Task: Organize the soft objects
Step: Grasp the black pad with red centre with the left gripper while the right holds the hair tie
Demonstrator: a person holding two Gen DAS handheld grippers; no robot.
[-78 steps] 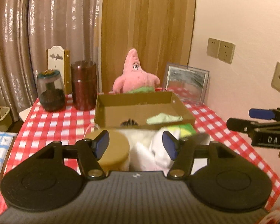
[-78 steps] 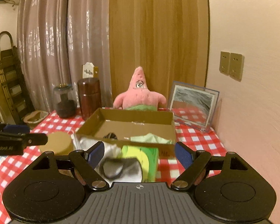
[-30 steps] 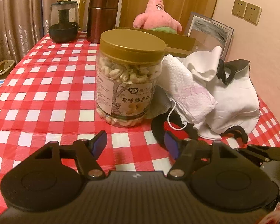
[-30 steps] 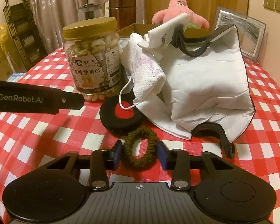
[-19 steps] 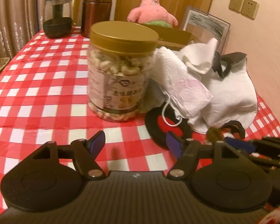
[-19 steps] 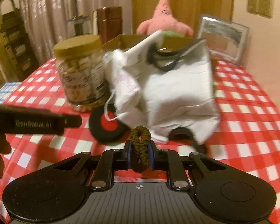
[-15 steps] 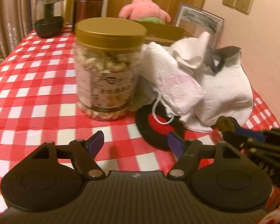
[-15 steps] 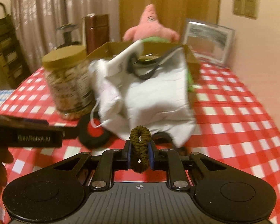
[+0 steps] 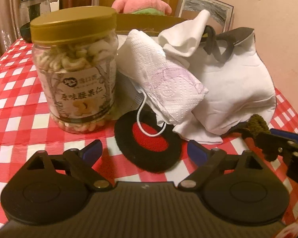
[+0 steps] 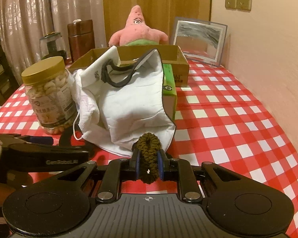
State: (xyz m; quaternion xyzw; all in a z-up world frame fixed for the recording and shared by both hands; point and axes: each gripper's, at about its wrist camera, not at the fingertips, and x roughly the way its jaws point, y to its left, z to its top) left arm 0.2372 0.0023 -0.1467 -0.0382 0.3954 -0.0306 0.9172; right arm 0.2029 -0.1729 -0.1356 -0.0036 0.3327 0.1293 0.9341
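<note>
My right gripper [image 10: 148,163] is shut on a dark olive hair scrunchie [image 10: 149,154], lifted off the cloth; the same scrunchie [image 9: 258,125] shows at the right of the left wrist view. My left gripper [image 9: 144,150] hovers low over a black foam ring [image 9: 147,140] lying flat on the checked tablecloth, its jaws opening with the ring just ahead of them and nothing pressed. Behind the ring lie a white face mask with an ear loop [image 9: 164,87] and a white cloth bag with dark straps [image 10: 133,97]. An open cardboard box [image 10: 180,59] stands behind the pile.
A cashew jar with a gold lid [image 9: 75,71] stands left of the pile. A green box [image 10: 168,91] leans behind the bag. A pink star plush [image 10: 138,31], a picture frame [image 10: 198,39], a brown canister [image 10: 81,39] and a glass jar [image 10: 52,45] line the back. The wall runs along the right.
My right gripper closed on the scrunchie and lifted it off the table. My left gripper moved in lower toward the black ring and its jaws spread wider.
</note>
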